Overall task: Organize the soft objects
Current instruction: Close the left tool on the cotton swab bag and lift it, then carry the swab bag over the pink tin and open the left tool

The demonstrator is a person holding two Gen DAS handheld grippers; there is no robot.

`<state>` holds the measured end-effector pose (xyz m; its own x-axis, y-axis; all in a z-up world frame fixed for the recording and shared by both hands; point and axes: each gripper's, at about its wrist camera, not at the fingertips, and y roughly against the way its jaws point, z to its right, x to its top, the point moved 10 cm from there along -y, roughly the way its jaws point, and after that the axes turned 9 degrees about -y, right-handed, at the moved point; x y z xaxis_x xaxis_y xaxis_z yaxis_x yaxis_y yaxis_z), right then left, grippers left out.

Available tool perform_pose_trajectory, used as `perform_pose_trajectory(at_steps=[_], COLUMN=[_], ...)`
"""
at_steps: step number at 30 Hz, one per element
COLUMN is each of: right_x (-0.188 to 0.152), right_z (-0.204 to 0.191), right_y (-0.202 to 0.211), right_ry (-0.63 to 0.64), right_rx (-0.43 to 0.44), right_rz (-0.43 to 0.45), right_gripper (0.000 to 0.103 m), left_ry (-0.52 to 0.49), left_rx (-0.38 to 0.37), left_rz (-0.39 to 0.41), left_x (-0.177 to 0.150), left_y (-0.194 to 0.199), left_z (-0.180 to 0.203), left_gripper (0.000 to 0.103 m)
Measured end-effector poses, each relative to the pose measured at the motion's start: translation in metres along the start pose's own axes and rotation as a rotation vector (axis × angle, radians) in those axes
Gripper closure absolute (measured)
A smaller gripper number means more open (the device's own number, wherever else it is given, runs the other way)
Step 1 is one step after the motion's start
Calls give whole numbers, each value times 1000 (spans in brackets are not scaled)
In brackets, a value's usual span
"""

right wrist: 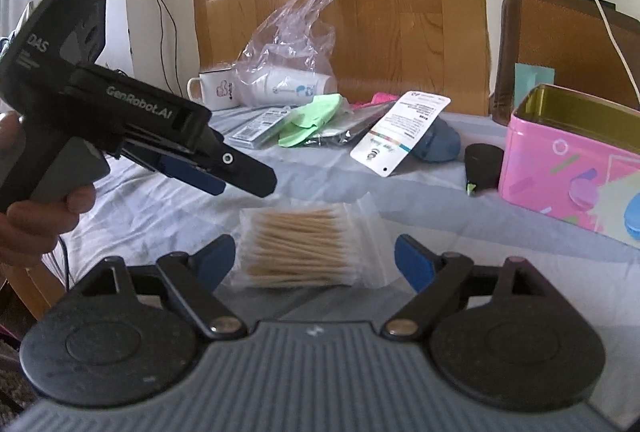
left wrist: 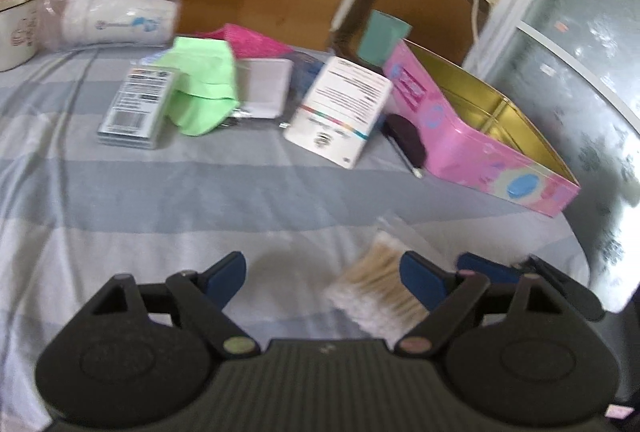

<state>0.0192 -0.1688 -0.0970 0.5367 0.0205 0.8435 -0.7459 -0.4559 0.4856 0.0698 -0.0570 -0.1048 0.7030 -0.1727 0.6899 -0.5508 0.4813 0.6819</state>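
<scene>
A clear bag of cotton swabs [right wrist: 304, 248] lies on the striped cloth between my right gripper's [right wrist: 316, 260] open jaws; it also shows in the left wrist view [left wrist: 380, 284]. My left gripper [left wrist: 324, 280] is open and empty just left of the swabs, and shows in the right wrist view [right wrist: 236, 175]. The right gripper's fingers [left wrist: 492, 268] show at the swabs' right. A pink tin [left wrist: 480, 135] stands open at the right, also in the right wrist view [right wrist: 568, 167]. A green cloth [left wrist: 200, 87], a pink cloth [left wrist: 252, 39] and a blue soft thing [right wrist: 436, 143] lie behind.
A white card package [left wrist: 340, 107], a barcode pack [left wrist: 136, 103], a dark round thing with a pen [left wrist: 404, 139], a plastic bag with a white roll [left wrist: 116, 11] and a mug [right wrist: 212, 91] lie on the cloth. A brown chair back [right wrist: 560, 43] stands behind the tin.
</scene>
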Motion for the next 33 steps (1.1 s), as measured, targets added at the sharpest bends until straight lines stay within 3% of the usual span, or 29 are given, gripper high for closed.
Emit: perform_pose_trajectory(at_steps=[6,10,12,13,14,15,19,24,27,33], right_x=[-5,-9,-9,-10,-10,-9,6,69,102,118], right_z=[2,4,5,3,-1,-4,0,34,70,153], right_y=[-8,-14,-15,-15,-14,-12,-5,26,37,39], right_ry=[-5,-40,-58,-53,-43,-46,21,83,114,63], right_rx=[19,40,53,52,67,80,-26,-175,-282,-465], right_rz=[-32,-57,-50,-44,-38,-31,62,285,374,339], right_gripper=[11,10,10,13,30,33,35,35,34,35], left_ry=[-9,5,-29,-42,-47,-44,-66,-222,-293,-289], left_rx=[-32,-70,-47,-38,-37,-44,-56,-94,-124,-199], left_rz=[-41,-81,-65,-61,-60,-62,-43,110,190,150], left_x=[0,-6,-6,-6,-6,-5,18,94,138,166], left_y=[-12,-23,-25,-27,-27,-27,-28,-19,-31,-98], left_z=[13,22,27,29,31,33,47,95,129,179], left_gripper=[18,31,36,39,43,44,45,44,44,46])
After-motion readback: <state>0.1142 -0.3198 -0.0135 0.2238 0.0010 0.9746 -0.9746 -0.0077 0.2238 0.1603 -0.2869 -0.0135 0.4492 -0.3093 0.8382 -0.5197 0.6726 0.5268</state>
